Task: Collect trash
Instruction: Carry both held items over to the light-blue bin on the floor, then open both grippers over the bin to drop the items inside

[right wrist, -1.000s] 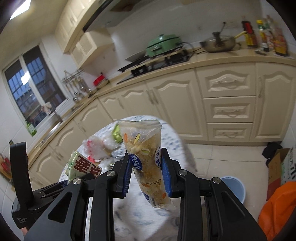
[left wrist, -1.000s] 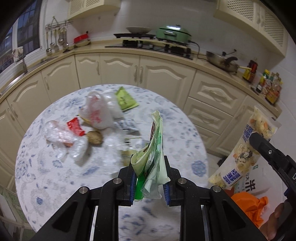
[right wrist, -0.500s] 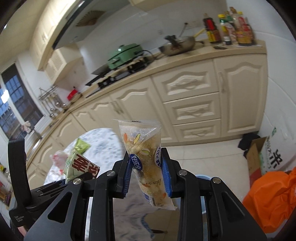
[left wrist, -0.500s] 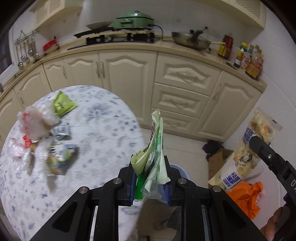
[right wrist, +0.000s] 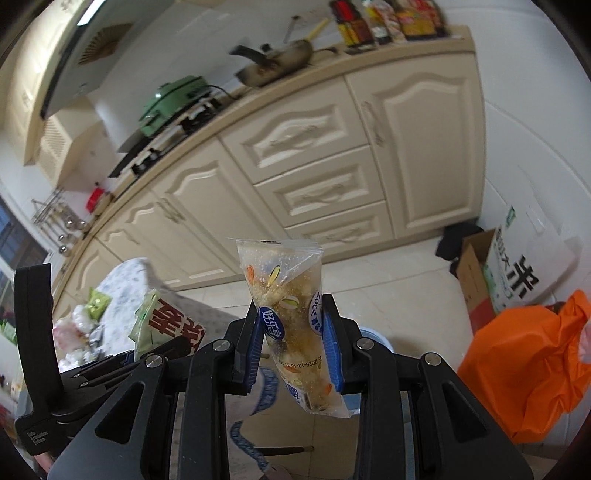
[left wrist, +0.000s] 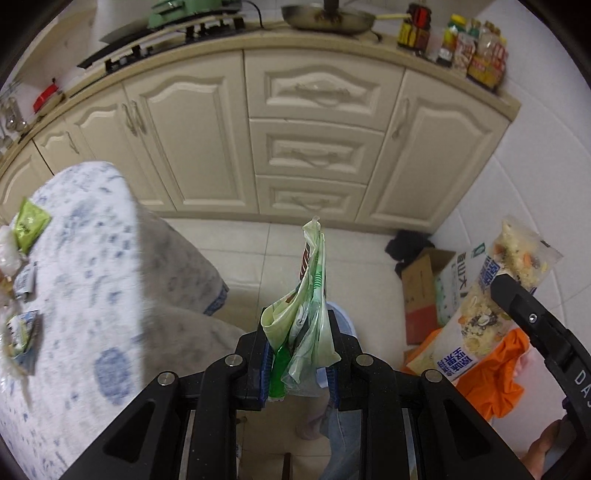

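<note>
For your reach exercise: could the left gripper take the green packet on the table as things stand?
Probably not: the left gripper is shut on green wrappers and is off the table, away from the green packet.

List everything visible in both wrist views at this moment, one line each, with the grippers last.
green wrapper: one, green and clear, crumpled, pinched in the left gripper
snack bag: one, clear with blue labels, pinched in the right gripper
table: one, white cloth with blue flowers, left side
leftover trash: several pieces, green and white, on the table's far left
blue bin: one, on the floor, mostly hidden behind the grippers
orange bag: one, on the floor at right
cardboard box: one, brown, by the wall
cabinets: cream, along the back
green pot: one, on the stove
frying pan: one, on the counter
condiment bottles: several, at the counter's right end
left gripper: black, blue pads
right gripper: black, blue pads
</note>
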The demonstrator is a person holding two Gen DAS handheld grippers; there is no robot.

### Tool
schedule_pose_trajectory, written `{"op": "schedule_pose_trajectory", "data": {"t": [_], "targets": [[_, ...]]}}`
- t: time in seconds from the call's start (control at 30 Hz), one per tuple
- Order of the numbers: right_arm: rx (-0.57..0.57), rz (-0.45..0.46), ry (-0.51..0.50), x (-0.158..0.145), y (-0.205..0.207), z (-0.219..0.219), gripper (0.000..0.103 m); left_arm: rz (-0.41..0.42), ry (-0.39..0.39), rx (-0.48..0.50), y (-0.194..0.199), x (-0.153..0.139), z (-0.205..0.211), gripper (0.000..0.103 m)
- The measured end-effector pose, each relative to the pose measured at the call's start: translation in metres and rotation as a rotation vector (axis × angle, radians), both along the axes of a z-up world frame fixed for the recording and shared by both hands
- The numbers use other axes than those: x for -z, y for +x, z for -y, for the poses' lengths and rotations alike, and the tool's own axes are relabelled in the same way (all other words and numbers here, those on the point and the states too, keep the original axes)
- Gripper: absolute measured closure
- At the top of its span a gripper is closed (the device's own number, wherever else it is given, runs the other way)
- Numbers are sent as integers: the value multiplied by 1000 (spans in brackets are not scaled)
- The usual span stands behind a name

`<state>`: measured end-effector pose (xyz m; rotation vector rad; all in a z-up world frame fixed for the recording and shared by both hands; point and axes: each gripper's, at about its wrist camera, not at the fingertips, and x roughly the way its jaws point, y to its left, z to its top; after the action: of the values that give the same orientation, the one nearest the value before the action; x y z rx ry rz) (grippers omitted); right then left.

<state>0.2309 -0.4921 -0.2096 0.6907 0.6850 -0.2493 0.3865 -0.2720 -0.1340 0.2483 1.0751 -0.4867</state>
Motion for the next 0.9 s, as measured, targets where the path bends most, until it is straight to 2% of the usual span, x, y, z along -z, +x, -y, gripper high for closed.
{"op": "schedule_pose_trajectory", "data": {"t": [0.07,0.1,0.17,0.2,0.23,0.47,0.7,0.73,0.8,0.87,0.9], "targets": [[9,-16,6,7,1,7,73,-11,13,-1,12,10,15,79],[11,-21,8,11,1,11,73,-18,24,-7,17,13,19,75],[14,-35,12,17,3,16,73,-35,35,-18,28,21,27,55],[16,-44,16,21,4,19,73,-33,30,-18,33,23,30,42],[18,-53,22,24,5,22,73,-27,27,-19,35,24,33,39],[0,-88,47,41,17,23,73,5,84,-46,45,41,41,39],[-83,-84,51,40,42,2,73,25,86,-74,36,36,29,39],[-98,-78,49,38,45,-2,70,28,87,-77,36,35,27,39],[-113,-61,53,34,49,-8,58,32,89,-86,34,34,22,39],[-113,-29,55,28,47,-10,28,31,90,-96,33,33,17,39],[-105,-20,46,25,46,-11,24,30,89,-99,32,33,14,39]]}}
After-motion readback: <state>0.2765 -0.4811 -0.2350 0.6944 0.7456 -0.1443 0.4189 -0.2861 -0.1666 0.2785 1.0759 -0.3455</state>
